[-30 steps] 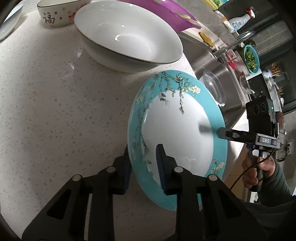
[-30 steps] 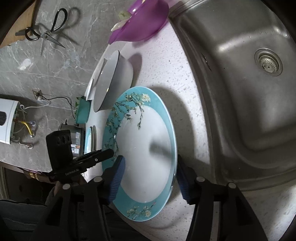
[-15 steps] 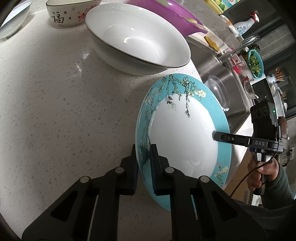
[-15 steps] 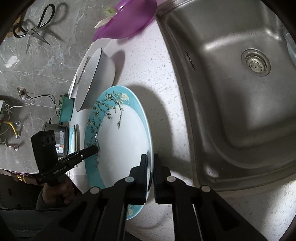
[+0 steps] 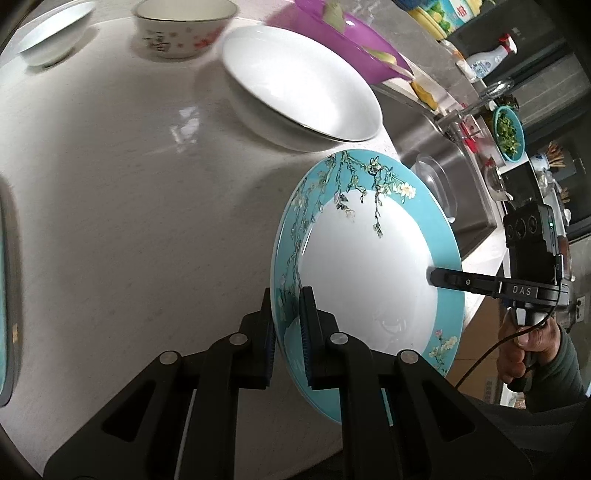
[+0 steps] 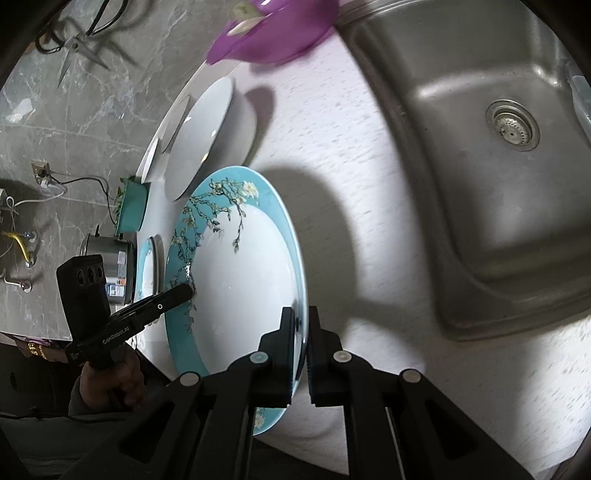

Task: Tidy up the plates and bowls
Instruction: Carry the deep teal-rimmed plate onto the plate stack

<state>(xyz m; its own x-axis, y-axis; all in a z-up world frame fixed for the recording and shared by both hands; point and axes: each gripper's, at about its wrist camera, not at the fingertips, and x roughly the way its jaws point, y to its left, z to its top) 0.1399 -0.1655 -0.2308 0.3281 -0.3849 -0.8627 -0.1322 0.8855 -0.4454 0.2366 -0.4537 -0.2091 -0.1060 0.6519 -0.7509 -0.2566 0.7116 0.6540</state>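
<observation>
So, early days: left gripper (image 5: 286, 328) and right gripper (image 6: 302, 345) are both pinched tight on opposite edges of the teal plate (image 5: 369, 273), which sits tilted, prob. just clear of the counter (image 5: 129, 221); blur makes that hard to confirm. Nothing looks stacked yet. White bowl (image 5: 301, 101) at 12 o'clock of the plate, patterned bowl (image 5: 181, 29) and small white bowl (image 5: 51, 31) at 11, all separate, w/ sorting left.

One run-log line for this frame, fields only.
left gripper: shut on teal plate rim | right gripper: shut on opposite rim | nearest: white bowl | stage: plate gripped on both sides
</observation>
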